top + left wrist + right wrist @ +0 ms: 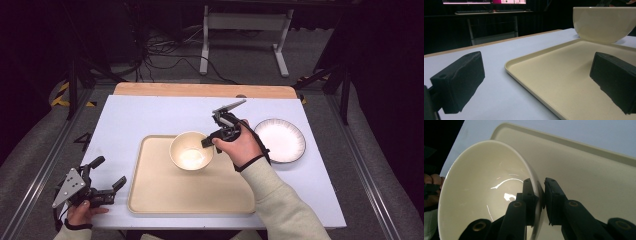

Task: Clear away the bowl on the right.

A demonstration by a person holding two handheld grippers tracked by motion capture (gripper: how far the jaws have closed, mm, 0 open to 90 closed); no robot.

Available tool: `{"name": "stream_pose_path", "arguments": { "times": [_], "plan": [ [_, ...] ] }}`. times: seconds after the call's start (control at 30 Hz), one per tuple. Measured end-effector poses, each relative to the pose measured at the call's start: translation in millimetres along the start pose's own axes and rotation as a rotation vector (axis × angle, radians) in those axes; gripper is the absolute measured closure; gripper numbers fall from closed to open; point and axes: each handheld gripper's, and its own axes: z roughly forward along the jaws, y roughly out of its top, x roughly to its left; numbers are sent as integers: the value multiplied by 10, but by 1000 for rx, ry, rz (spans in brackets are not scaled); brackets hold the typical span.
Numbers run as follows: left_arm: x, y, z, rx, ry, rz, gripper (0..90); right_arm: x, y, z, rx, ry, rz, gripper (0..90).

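The right gripper [541, 200] is pinching the bowl [191, 151] rim, tray [150, 195] directly beneath; the left gripper [111, 173] is gaping wide, idle.

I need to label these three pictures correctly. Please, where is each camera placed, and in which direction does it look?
High view: above the person's side, looking forward and down on the table; both forearms and hands enter from below.
Left gripper view: low near the tray corner, looking over it toward the bowl; its open fingers show.
Right gripper view: on the right gripper, pinching the bowl's wall.
All three show bowl and tray.
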Motion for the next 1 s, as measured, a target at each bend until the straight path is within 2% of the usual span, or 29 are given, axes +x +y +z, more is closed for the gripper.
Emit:
{"name": "stream_pose_path", "arguments": {
  "times": [0.4,1.0],
  "plan": [
    [-3,0,1,1,-2,0,2,-79,-93,234,36,2,16,788],
    [-4,0,1,2,-2,1,2,-189,-168,415,47,-13,29,781]
  ]
}}
